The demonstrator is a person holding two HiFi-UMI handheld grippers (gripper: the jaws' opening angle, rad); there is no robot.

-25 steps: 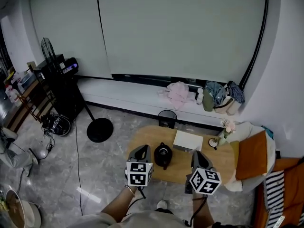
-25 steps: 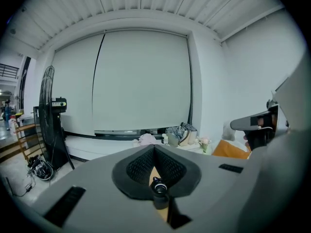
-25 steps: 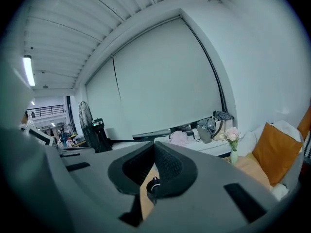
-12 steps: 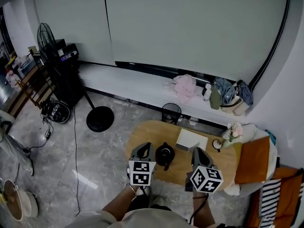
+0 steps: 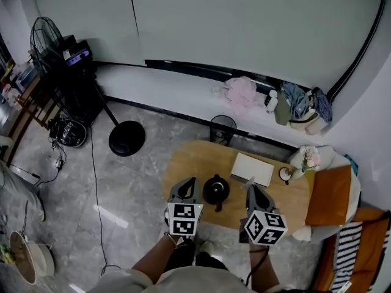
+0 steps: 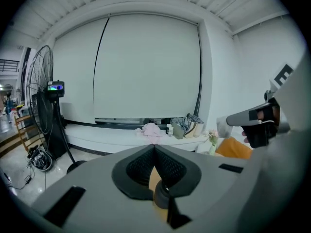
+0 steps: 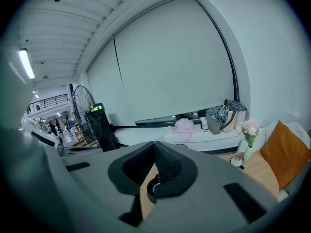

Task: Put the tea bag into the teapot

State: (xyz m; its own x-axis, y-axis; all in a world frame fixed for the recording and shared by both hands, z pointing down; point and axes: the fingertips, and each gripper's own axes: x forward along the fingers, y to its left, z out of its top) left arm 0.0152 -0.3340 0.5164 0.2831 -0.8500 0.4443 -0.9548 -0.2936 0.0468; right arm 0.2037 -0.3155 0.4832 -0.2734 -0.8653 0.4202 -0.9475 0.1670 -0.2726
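Black teapot [image 5: 215, 190] sits on the wooden bench [image 5: 189, 163] between the left claw [image 5: 188, 184] and right claw [image 5: 251, 190], both pressed together, empty, placed as a second ago; tea bag too small to spot.

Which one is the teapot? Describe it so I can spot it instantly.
Find the oval wooden table on the grey floor. Towards its edge nearest the person sits the teapot, left of the flat white box. It is the only black, round-bodied pot there.
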